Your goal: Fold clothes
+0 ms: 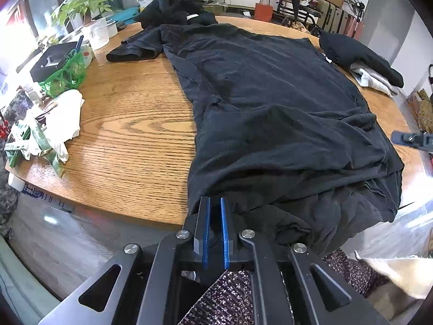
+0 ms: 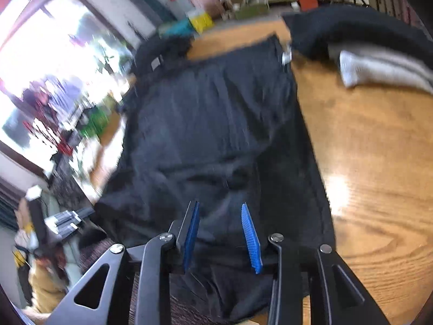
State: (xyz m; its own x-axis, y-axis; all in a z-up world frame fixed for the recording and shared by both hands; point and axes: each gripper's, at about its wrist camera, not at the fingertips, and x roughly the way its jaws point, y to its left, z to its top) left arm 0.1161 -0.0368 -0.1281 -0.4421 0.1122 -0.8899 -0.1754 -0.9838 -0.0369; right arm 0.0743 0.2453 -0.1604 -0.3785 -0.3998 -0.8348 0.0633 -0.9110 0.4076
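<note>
A black T-shirt (image 1: 265, 94) lies spread on the round wooden table (image 1: 130, 124), its hem bunched at the near edge. My left gripper (image 1: 215, 203) is shut on the shirt's near left hem at the table edge. In the right wrist view, which is blurred, the same shirt (image 2: 211, 124) fills the middle. My right gripper (image 2: 220, 208) is open, with its blue pads (image 2: 250, 233) apart just above the shirt's near hem. Part of the right gripper shows at the right edge of the left wrist view (image 1: 411, 138).
A black garment pile (image 1: 176, 8) sits at the table's far side. A black folded garment (image 1: 360, 57) on grey-white clothes (image 1: 376, 80) lies far right. A green basket (image 1: 67, 74), cups (image 1: 96, 33), a plant and white cloths (image 1: 63, 120) crowd the left edge.
</note>
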